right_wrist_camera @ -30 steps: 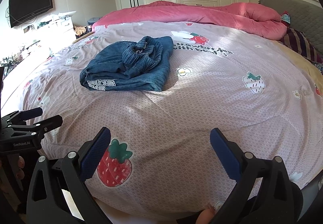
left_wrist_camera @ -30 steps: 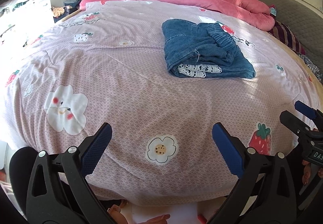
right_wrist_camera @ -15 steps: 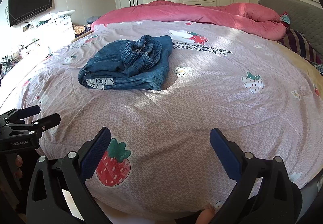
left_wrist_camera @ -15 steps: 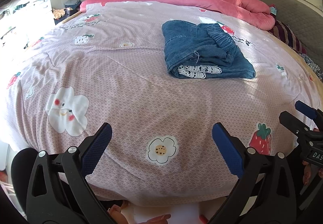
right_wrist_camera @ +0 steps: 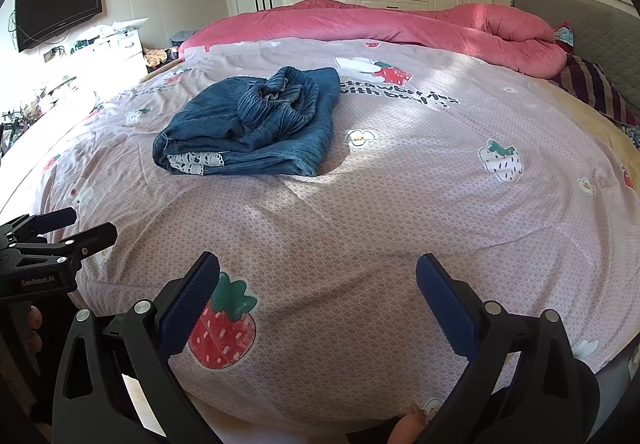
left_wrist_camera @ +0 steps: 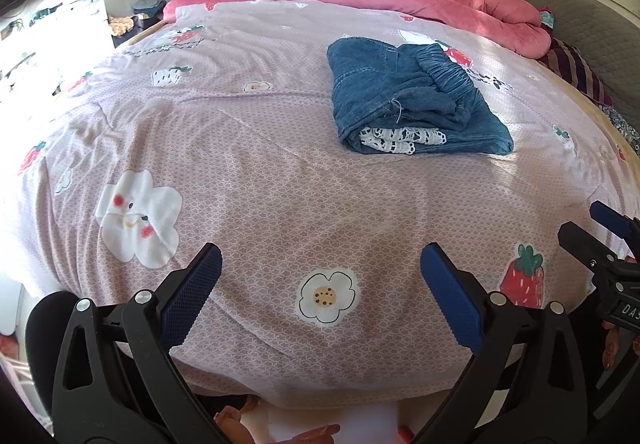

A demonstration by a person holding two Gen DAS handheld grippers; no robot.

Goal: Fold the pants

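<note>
One folded pair of pants (left_wrist_camera: 416, 104) lies on one bed (left_wrist_camera: 248, 148). One pink quilt (right_wrist_camera: 400, 24) is there. Two grippers: left gripper (left_wrist_camera: 320, 284), right gripper (right_wrist_camera: 318, 284).

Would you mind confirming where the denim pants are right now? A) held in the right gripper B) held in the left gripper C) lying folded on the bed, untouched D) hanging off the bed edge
C: the denim pants lie folded on the bedspread, well beyond the open left gripper and the open right gripper.

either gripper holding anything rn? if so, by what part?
Nothing held. Left gripper and right gripper are both open and empty above the bedspread; the folded pants lie untouched farther up the bed.
</note>
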